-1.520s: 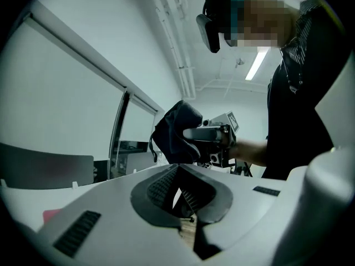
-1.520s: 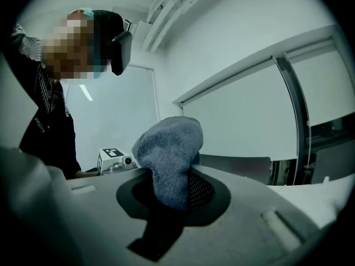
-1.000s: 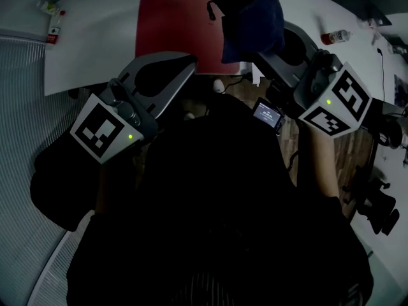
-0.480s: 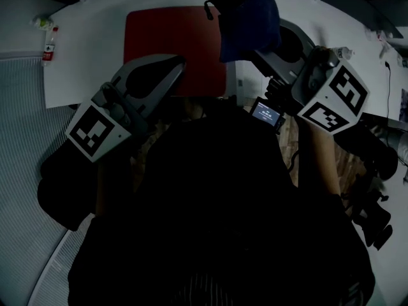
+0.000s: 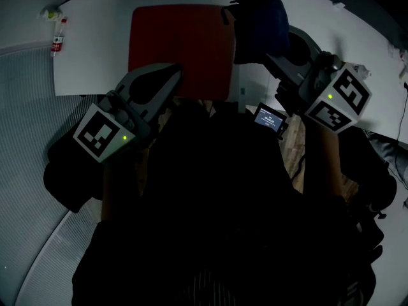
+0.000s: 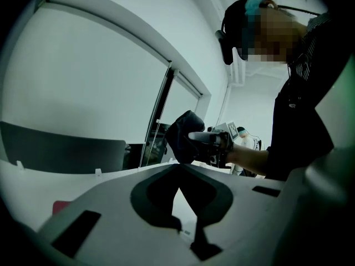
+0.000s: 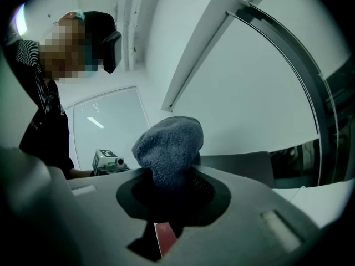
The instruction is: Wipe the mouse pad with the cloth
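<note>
- The red rectangular mouse pad (image 5: 182, 43) lies flat on the white table (image 5: 95, 50), directly ahead of the person.
- The dark blue terry cloth (image 5: 258, 24) is bunched and appears lifted clear of the table, just beside the pad's right edge.
- The right gripper (image 7: 166, 195) has its jaws clamped on the cloth's lower end.
- From the cloth, the pad lies to the left and down, so the right gripper is the one to bring it over.
- The left gripper (image 6: 178, 173) hangs over the pad's near-left corner, jaw tips together and empty.
</note>
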Tool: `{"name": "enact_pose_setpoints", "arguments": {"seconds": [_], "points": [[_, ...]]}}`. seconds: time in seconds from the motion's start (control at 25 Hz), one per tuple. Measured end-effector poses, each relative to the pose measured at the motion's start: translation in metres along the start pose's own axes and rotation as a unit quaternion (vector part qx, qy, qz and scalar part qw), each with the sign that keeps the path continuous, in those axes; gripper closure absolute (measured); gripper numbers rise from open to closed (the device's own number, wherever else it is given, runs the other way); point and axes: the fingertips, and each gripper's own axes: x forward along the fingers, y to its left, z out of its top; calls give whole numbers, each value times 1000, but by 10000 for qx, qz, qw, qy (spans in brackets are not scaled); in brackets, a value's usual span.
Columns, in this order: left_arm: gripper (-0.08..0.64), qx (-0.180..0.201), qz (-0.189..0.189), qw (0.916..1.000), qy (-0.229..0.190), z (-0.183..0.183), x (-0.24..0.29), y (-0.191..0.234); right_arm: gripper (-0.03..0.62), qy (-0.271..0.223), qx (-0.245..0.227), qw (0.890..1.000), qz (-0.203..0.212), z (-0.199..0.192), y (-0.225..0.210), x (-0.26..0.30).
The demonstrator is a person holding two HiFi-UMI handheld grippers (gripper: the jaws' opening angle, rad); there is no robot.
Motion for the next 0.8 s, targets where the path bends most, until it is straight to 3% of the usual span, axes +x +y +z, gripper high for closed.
{"name": "enact_pose_setpoints", "arguments": {"seconds": [0.28, 0.56, 0.8], "points": [[552, -222, -102, 9995, 217, -20, 8, 23, 515, 87, 107, 9999, -63, -9, -16, 23], [552, -292, -734, 9959, 431, -41, 26, 53, 515, 279, 89, 9979, -585, -16, -25, 41], [552, -846, -932, 9911, 436, -54, 52, 83, 515, 572, 97, 9950, -811, -32, -41, 54]]}}
